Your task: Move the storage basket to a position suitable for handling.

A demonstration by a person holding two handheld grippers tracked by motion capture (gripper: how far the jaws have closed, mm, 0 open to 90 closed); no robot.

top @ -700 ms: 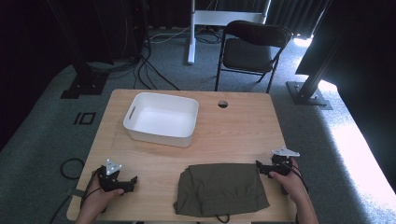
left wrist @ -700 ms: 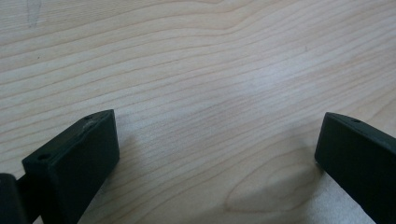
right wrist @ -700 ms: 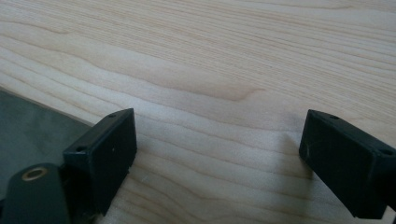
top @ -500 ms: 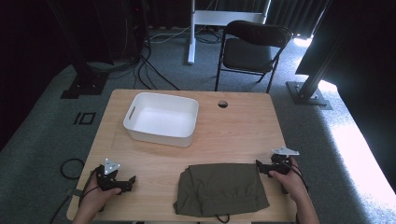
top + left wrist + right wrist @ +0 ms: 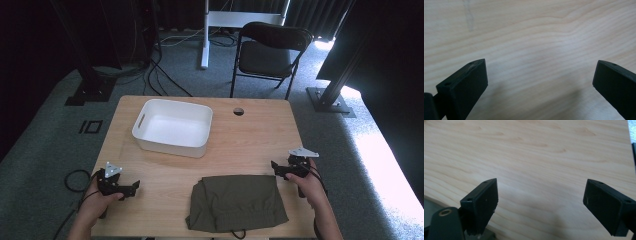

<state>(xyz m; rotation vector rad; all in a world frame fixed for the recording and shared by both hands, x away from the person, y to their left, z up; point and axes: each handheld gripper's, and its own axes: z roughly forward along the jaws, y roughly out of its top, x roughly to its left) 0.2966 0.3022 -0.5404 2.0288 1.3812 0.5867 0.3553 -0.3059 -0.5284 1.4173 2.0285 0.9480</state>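
1. High view: a folded olive-green cloth garment (image 5: 237,201) lies flat at the near edge of the light wooden table (image 5: 250,135), a little right of centre. Its long axis runs roughly left to right along the table's edge, slightly skewed, and a dark cord loop pokes out over the near edge.
2. High view: a white rectangular plastic tub (image 5: 173,127) stands behind the garment toward the left, well apart from it. A small round hole (image 5: 238,111) is cut in the tabletop near the far edge. A black folding chair (image 5: 270,52) stands on the grey carpet beyond the table. Nothing lies between either gripper and the garment.
3. High view: the left gripper (image 5: 131,187) rests low at the near left corner, held in the left hand (image 5: 97,200) and pointing right toward the garment, well apart from it. The right gripper (image 5: 276,166) sits just beside the garment's far right corner, held in the right hand (image 5: 305,182) and pointing left.
4. Left gripper view: the two black jaws stand wide apart over bare wood grain, with nothing between them.
5. Right gripper view: the jaws are likewise spread wide and empty over bare tabletop, tilted down toward it.
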